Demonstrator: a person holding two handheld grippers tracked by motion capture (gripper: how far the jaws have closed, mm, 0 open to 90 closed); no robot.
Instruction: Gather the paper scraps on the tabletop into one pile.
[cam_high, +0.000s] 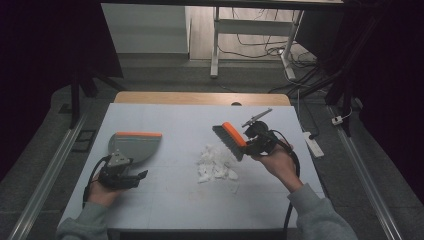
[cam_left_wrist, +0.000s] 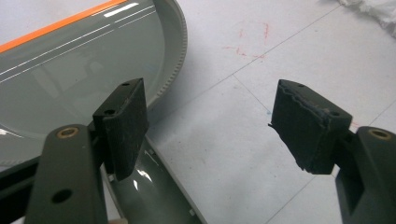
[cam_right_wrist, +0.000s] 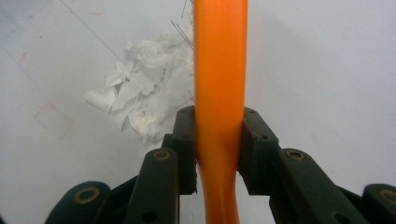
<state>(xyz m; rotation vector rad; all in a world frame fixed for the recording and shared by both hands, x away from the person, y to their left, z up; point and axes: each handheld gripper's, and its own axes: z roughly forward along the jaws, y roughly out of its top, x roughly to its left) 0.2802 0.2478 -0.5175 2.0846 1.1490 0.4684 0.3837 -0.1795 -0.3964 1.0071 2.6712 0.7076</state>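
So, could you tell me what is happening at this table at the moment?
A person is sweeping up with two handheld grippers. The right gripper is clamped on the orange-backed hand brush, held just beside the pile of torn white paper scraps on the pale table. The left gripper stands open at the handle of the grey dustpan with an orange lip, which lies on the table apart from the scraps. No scraps are in the pan.

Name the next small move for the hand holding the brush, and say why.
Probably lower the brush behind the paper scraps and sweep them toward the dustpan. The right gripper grips the orange handle, bristles above the pile; the left gripper stands open at the dustpan's handle.
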